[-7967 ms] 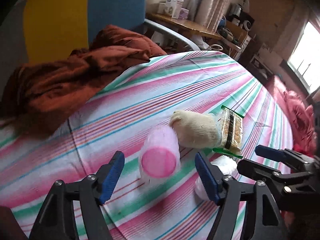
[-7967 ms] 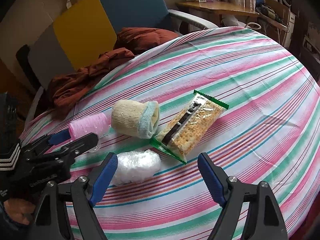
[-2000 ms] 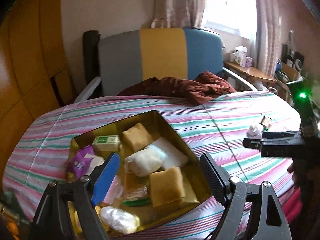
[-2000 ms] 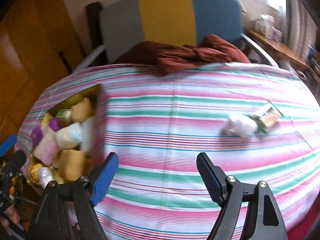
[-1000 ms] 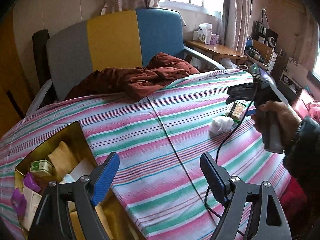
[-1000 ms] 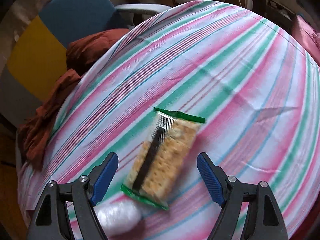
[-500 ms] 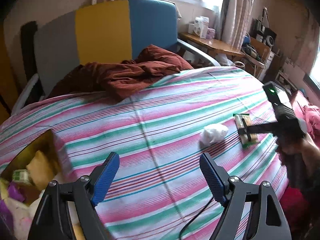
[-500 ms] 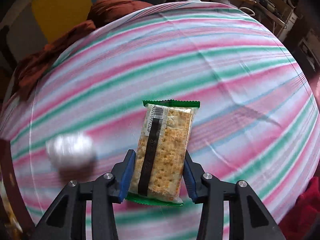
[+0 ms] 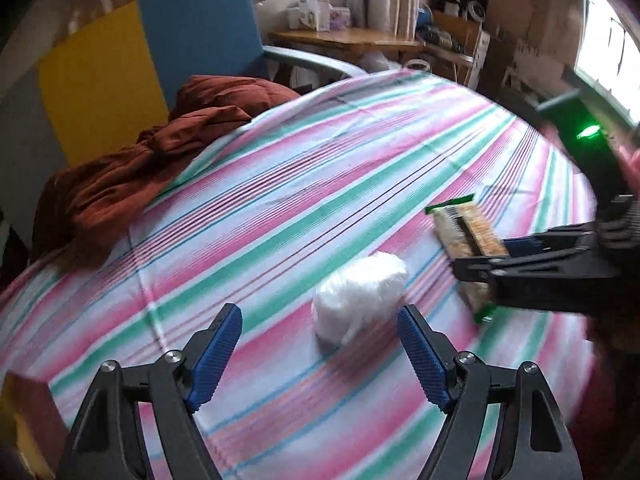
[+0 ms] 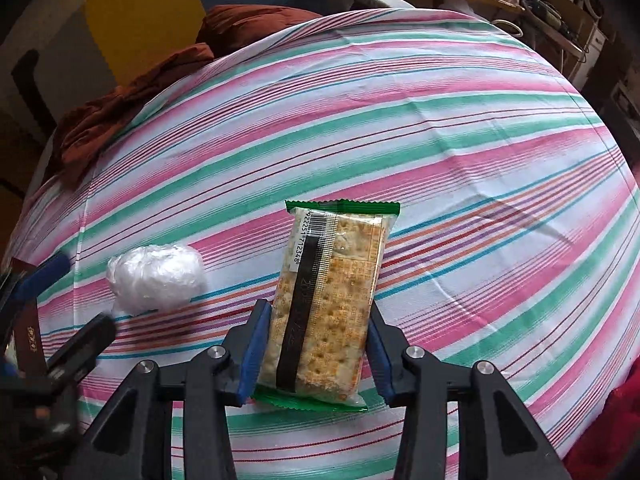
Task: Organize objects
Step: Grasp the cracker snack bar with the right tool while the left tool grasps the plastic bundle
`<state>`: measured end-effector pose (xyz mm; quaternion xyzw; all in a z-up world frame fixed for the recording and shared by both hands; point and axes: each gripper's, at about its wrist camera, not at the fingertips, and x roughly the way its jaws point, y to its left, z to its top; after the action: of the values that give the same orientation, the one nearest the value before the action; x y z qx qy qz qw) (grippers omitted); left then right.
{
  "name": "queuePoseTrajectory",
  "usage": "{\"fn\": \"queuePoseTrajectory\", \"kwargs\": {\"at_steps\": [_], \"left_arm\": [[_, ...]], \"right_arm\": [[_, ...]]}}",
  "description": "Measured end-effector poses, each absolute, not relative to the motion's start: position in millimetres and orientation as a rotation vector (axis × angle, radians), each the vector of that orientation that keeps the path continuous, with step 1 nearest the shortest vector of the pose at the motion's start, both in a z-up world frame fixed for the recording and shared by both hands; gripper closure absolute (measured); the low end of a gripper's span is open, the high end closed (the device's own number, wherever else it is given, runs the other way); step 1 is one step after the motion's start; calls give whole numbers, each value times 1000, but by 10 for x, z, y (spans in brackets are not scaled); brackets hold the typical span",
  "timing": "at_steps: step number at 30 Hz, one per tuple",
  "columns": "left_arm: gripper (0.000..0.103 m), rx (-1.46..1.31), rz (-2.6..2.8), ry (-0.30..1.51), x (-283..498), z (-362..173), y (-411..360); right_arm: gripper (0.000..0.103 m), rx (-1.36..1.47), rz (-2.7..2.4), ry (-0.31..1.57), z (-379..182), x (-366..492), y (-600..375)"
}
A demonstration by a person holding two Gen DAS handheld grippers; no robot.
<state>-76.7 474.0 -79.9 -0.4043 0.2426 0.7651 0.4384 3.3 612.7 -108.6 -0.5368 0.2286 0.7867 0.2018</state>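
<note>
A clear, green-edged packet of crackers lies on the striped tablecloth. My right gripper is shut on it, its blue pads pressing both long sides of the near half. From the left wrist view this packet sits at the right, with the right gripper clamped over its near end. A crumpled white plastic bundle rests just beyond my left gripper, which is open and holds nothing. In the right wrist view the bundle lies left of the packet, with the left gripper beside it.
A rust-brown cloth is heaped on the table's far left edge against a grey, yellow and blue chair. A corner of the gold tin box shows at the lower left. A cluttered wooden side table stands behind.
The right gripper closed on the cracker packet and rolled it upright in view. The left gripper swung right and down from the tin toward the white bundle, which now lies just ahead.
</note>
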Motion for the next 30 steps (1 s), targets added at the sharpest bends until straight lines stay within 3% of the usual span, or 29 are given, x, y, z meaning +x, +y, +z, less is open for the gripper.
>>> {"fn": "queuePoseTrajectory", "kwargs": {"at_steps": [4, 6, 7, 13, 30], "left_arm": [[28, -1017, 1856, 648, -818, -948, 4952], [47, -1060, 1818, 639, -862, -1029, 5024], [67, -1094, 1797, 644, -881, -1082, 5056], [67, -1139, 1839, 537, -857, -1010, 4794], [66, -894, 2258, 383, -408, 147, 3202]], "right_arm": [[58, -1510, 2199, 613, -1088, -14, 6145], [58, -1512, 2202, 597, -1096, -21, 6118], [58, -1513, 2206, 588, -1097, -28, 6119], [58, -1509, 2251, 526, -1066, -12, 6088], [58, -1555, 2455, 383, -1025, -202, 5528]]}}
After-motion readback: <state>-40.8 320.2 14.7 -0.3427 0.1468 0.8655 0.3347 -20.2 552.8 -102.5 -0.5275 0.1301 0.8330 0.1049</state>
